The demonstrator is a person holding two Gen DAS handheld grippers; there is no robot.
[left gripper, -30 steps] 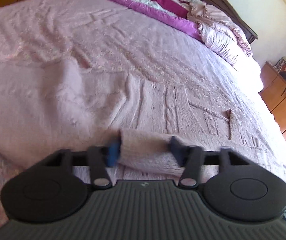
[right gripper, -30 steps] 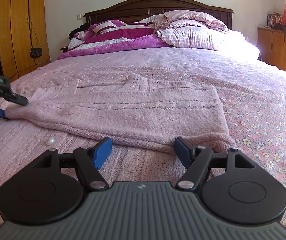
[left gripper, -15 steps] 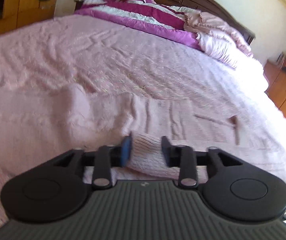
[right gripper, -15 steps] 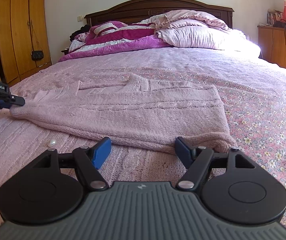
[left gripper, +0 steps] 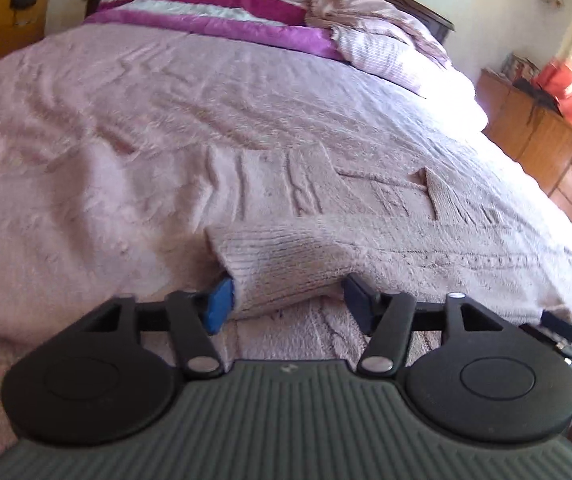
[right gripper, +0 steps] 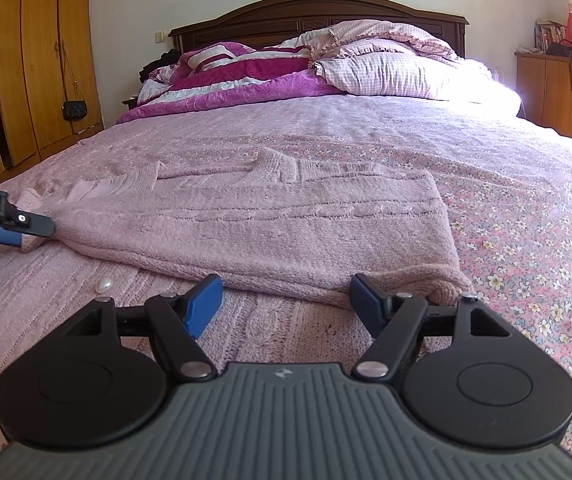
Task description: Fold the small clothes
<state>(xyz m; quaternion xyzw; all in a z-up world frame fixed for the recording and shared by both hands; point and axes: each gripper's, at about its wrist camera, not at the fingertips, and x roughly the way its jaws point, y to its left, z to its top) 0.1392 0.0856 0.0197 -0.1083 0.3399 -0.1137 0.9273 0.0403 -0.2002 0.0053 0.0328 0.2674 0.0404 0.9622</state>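
Observation:
A pink knit sweater lies flat on the bed, one sleeve folded across its body. In the left wrist view the ribbed sleeve cuff lies between the spread fingers of my left gripper, which is open. My left gripper also shows at the left edge of the right wrist view, at the cuff end. My right gripper is open and empty, low over the sweater's near folded edge.
A small white bead lies on the pink bedspread left of my right gripper. Pillows and a magenta quilt are piled at the headboard. A wooden wardrobe stands left, a wooden dresser right.
My left gripper closed on the sleeve cuff half a second ago and has now opened wide around it. The left view has shifted. My right gripper has stayed in place, open.

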